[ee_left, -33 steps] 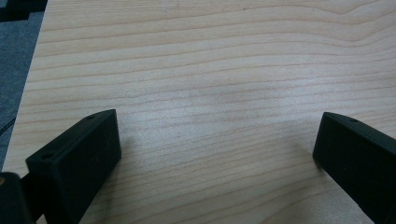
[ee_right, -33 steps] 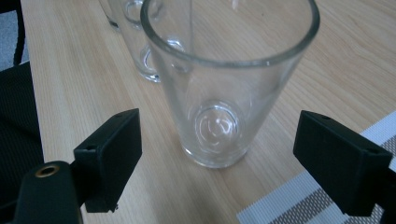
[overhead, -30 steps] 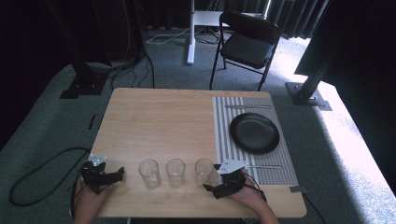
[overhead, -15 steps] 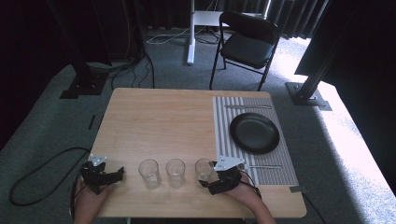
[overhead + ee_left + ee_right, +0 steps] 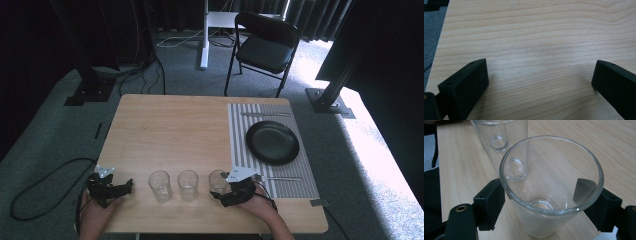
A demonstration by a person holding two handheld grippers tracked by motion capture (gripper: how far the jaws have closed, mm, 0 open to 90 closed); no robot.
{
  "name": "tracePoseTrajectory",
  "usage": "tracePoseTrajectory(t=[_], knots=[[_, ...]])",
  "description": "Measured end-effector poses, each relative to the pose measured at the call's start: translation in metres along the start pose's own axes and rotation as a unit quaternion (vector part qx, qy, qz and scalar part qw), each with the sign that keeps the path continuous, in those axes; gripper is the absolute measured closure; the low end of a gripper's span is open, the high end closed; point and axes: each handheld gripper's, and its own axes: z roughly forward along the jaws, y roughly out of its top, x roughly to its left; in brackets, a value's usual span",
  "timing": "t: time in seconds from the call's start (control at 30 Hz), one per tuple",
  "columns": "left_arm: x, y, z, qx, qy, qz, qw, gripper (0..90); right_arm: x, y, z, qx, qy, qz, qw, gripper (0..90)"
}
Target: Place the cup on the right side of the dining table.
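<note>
Three clear glasses stand in a row near the table's front edge: the left glass (image 5: 160, 185), the middle glass (image 5: 188, 184) and the right glass (image 5: 218, 180). My right gripper (image 5: 220, 192) comes at the right glass from the right, its jaws against both sides of it. In the right gripper view the right glass (image 5: 549, 170) stands upright on the wood between the jaws of my right gripper (image 5: 541, 202), with the middle glass (image 5: 499, 157) behind it. My left gripper (image 5: 126, 186) rests left of the row, open over bare wood (image 5: 540, 85).
A striped placemat (image 5: 240, 130) on the right half of the table (image 5: 170, 130) carries a black plate (image 5: 272, 142), with cutlery above and below it. A black chair (image 5: 267, 47) stands beyond the far edge.
My right gripper has moved left along the front edge, and its jaws now sit around the right glass. The left gripper has not moved.
</note>
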Motion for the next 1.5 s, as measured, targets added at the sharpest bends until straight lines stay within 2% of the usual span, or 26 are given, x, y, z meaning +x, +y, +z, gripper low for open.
tracePoseTrajectory(t=[0.3, 0.43, 0.83, 0.97, 1.3, 1.5], knots=[[0.0, 0.0, 0.0, -0.001, 0.0, -0.001, 1.0, 1.1, 0.001, 0.002, 0.004, -0.005, -0.021, -0.002, 0.9998, 24.5], [0.0, 0.0, 0.0, 0.0, 0.0, 0.0, 1.0, 1.2, 0.002, 0.002, 0.006, -0.001, -0.02, -0.002, 0.9998, 28.3], [0.0, 0.0, 0.0, 0.0, 0.0, 0.0, 1.0, 1.1, 0.002, 0.007, 0.005, 0.018, -0.028, 0.0, 0.9994, 28.6], [0.0, 0.0, 0.0, 0.0, 0.0, 0.0, 1.0, 1.1, 0.003, 0.009, 0.004, 0.018, -0.046, -0.004, 0.9988, 28.7], [0.0, 0.0, 0.0, 0.0, 0.0, 0.0, 1.0, 1.1, -0.005, 0.015, -0.001, 0.014, -0.065, 0.011, 0.9977, 28.7], [0.0, 0.0, 0.0, -0.001, 0.0, -0.001, 1.0, 1.1, -0.014, 0.019, -0.005, 0.017, -0.072, 0.022, 0.997, 28.7]])
